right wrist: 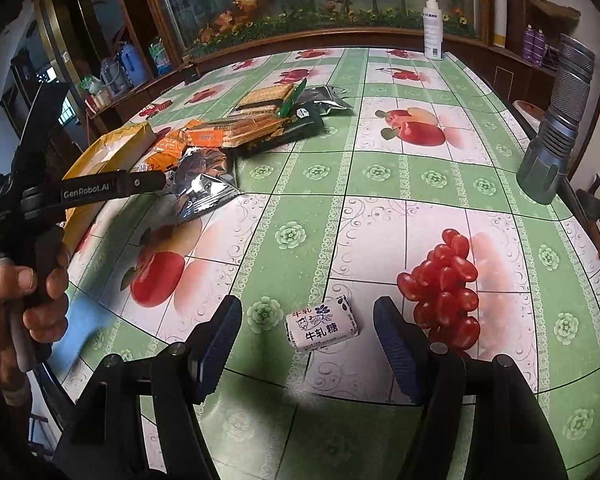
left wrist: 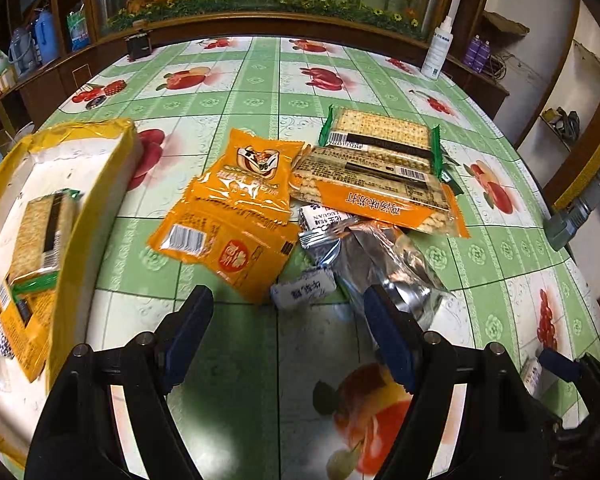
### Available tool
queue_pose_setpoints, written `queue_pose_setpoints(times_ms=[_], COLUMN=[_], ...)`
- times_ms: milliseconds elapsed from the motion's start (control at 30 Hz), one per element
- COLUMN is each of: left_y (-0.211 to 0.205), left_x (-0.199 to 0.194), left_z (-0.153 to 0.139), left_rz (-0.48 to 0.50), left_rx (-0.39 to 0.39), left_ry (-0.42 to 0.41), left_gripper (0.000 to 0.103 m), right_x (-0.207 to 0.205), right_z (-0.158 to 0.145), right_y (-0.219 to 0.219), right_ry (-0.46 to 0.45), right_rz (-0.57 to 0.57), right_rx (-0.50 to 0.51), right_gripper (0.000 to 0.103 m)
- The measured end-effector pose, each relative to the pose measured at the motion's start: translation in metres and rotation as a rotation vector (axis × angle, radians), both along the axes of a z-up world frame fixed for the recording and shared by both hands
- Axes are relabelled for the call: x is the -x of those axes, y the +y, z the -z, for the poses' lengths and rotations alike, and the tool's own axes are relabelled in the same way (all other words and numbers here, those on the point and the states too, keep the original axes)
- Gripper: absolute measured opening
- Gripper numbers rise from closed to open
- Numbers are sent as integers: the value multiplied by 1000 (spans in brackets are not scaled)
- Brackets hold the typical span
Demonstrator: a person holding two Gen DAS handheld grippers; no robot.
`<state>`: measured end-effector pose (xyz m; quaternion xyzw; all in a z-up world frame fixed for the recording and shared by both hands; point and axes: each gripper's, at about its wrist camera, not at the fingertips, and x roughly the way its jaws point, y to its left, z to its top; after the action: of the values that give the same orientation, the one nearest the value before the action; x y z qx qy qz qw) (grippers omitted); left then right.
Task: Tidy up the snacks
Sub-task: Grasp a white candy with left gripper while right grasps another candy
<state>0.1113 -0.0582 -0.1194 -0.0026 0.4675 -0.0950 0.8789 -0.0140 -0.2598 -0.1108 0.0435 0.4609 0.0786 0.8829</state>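
The right gripper (right wrist: 306, 344) was held with jaws apart — a nougat candy (right wrist: 322, 328) lay between them, unclamped; centred, level closing was advised. Left gripper (left wrist: 288, 340) jaws — apart, empty.

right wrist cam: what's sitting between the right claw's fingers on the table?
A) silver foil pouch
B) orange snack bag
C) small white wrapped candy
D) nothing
C: the small white wrapped candy lies on the tablecloth between the open fingers of the right claw, not gripped; the orange and silver packs sit farther off in the pile.
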Motion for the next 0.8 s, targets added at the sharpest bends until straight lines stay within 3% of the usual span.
queue_pose_setpoints(times_ms=[167, 267, 333, 567, 600, 733, 800], left_y=[-1, 2, 3, 6, 8, 21, 26], left_x=[-3, 0, 0, 12, 14, 23, 28], left_z=[0, 0, 0, 9, 9, 7, 6], left_rz=[-15, -4, 3, 46, 54, 63, 59], left_rx=[15, 43, 43, 0, 4, 60, 74], left_ry=[-29, -42, -43, -41, -43, -31, -30], left_gripper=[75, 54, 30, 29, 29, 29, 29], right_x=[-2, -3, -5, -7, -7, -7, -7], right_z=[3, 4, 4, 4, 4, 3, 3], right_y=[3, 3, 3, 7, 7, 8, 7], right_ry=[16, 24, 28, 34, 34, 28, 27], right_rz=[-11, -12, -13, -24, -24, -22, -20], right_rx=[16, 20, 22, 58, 66, 90, 81], right_gripper=[63, 61, 61, 61, 59, 35, 35])
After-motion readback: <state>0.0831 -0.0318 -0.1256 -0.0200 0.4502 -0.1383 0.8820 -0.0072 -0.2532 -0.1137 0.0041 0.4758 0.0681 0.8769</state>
